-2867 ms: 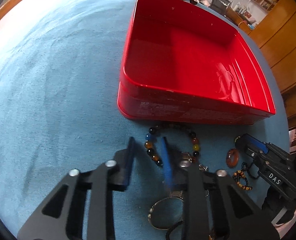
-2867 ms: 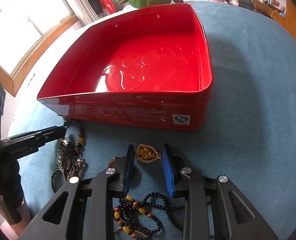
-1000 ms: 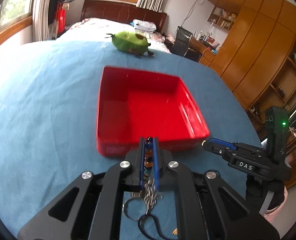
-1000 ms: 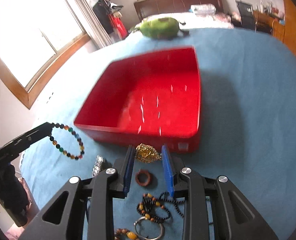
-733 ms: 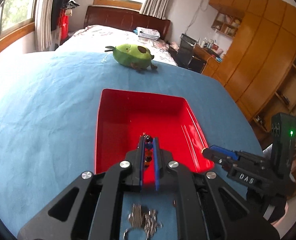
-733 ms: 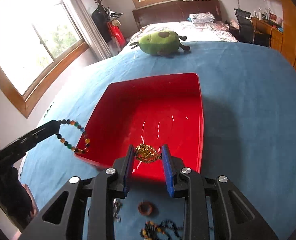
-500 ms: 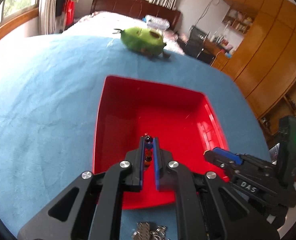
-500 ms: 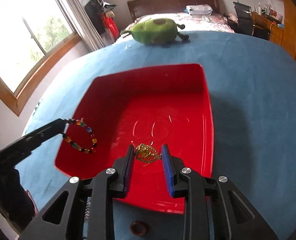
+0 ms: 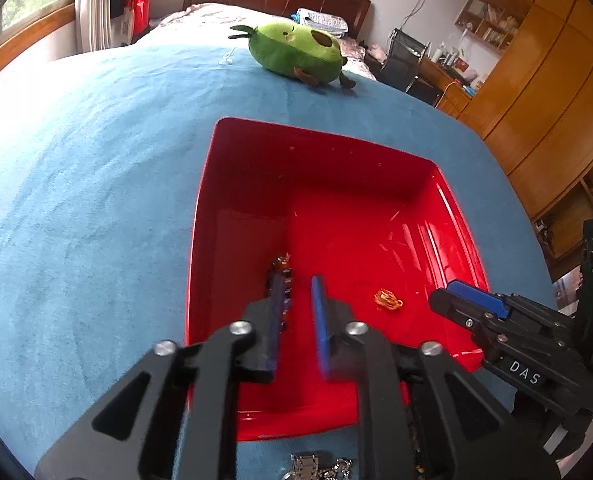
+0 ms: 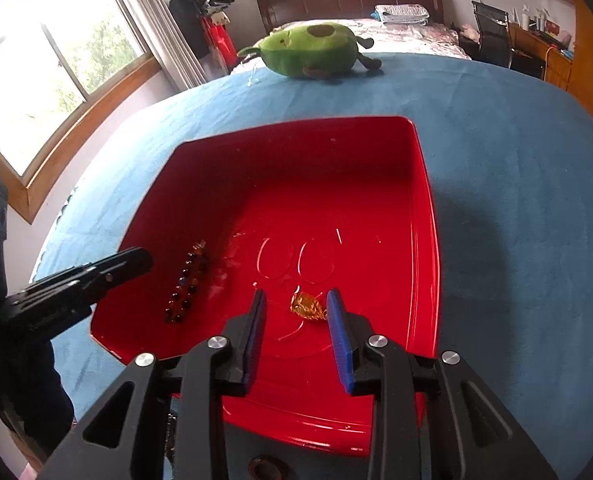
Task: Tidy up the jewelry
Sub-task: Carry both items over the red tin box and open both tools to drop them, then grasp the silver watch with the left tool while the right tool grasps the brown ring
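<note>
Both pieces dropped since half a second ago: bead bracelet [image 10: 187,288] and gold pendant [image 10: 305,304] lie in the red tray [image 10: 424,184] lower middle, left gripper [image 9: 298,300] and right gripper [image 10: 296,312] opening, empty.

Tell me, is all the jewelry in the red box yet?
Not all. The bead bracelet and gold pendant already lie in the red box. Both the left gripper and right gripper are opening, holding nothing. A silver chain and brown ring wait outside.

The bead bracelet [image 9: 282,276] is half hidden behind the left gripper's fingers [image 9: 276,320]; silver chain [image 9: 320,468] cut off below.
</note>
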